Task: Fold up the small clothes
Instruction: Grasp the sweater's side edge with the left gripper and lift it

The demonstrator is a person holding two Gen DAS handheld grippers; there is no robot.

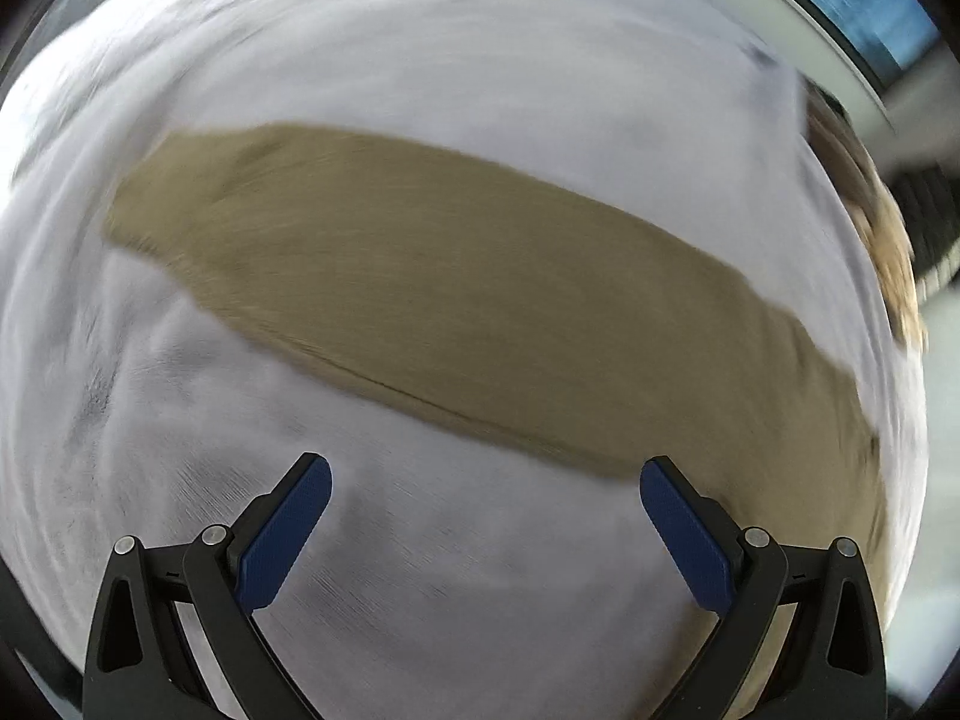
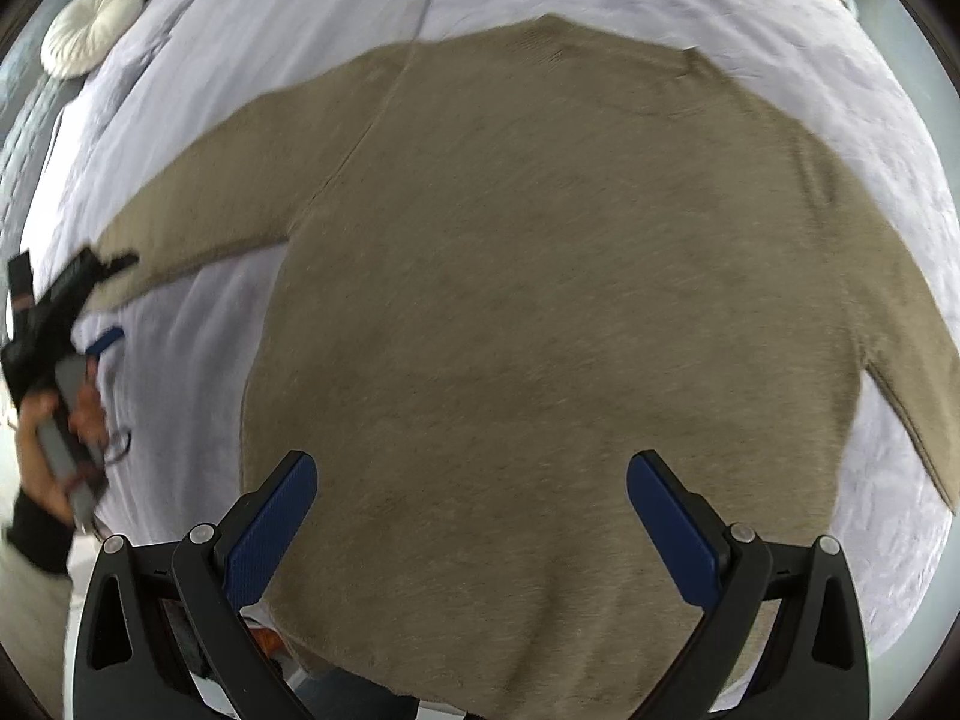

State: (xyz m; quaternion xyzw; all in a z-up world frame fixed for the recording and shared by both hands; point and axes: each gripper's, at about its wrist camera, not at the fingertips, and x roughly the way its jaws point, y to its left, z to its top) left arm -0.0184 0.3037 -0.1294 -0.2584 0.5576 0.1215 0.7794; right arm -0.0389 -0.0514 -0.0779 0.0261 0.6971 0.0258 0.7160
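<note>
1. A tan sweater [image 2: 540, 300] lies spread flat on a bed covered with a pale lavender sheet [image 2: 270, 12]; its body fills most of the right wrist view, with the neckline at the far side and the hem nearest the camera.
2. One sleeve [image 2: 210, 198] of the sweater stretches out from the body toward the left of that view, lying flat on the sheet; the other sleeve [image 2: 912, 396] runs off toward the right edge.
3. The right tongs [image 2: 471, 480] hang above the lower body of the sweater, released, their blue-padded jaws spread wide with nothing between them.
4. The left tongs [image 2: 105, 300] appear in the right wrist view at the cuff end of the left sleeve, held by a hand [image 2: 42, 450] in a dark cuff; that part is blurred, so contact with the cuff cannot be told.
5. In the left wrist view the left tongs [image 1: 485, 480] are released too, jaws wide apart and empty, over bare sheet [image 1: 450, 570] just beside the sleeve [image 1: 450, 300], which crosses the view as a long tan band. This view is motion-blurred.
6. A round white pleated cushion [image 2: 90, 30] sits well beyond the sweater's left sleeve, at the far corner of the bed.
</note>
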